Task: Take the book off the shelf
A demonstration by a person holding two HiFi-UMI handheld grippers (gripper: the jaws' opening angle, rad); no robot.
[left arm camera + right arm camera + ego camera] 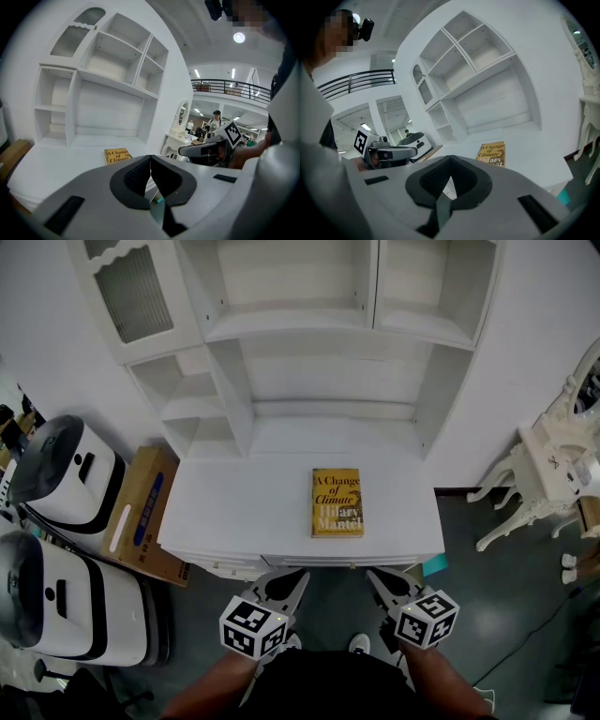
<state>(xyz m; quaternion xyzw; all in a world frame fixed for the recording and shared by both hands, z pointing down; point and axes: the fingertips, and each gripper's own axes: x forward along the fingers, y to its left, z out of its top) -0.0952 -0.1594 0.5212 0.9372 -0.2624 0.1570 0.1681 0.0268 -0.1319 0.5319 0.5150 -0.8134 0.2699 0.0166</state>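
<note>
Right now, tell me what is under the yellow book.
The book lies flat on the white cabinet top; nothing else shows beneath it, though the patch it covers is hidden.

A large staged hall: white shelf unit (281,327), mezzanine railing (229,86), white machines (70,474)

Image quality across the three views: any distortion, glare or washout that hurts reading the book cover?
Head view: even, soft light, white shelf nearly washed out, book title sharp. Left gripper view: heavy fisheye, dark corners, ceiling lamp flares top right, book small, only its title lines show. Right gripper view: same fisheye bending the shelf, cover legible.
</note>
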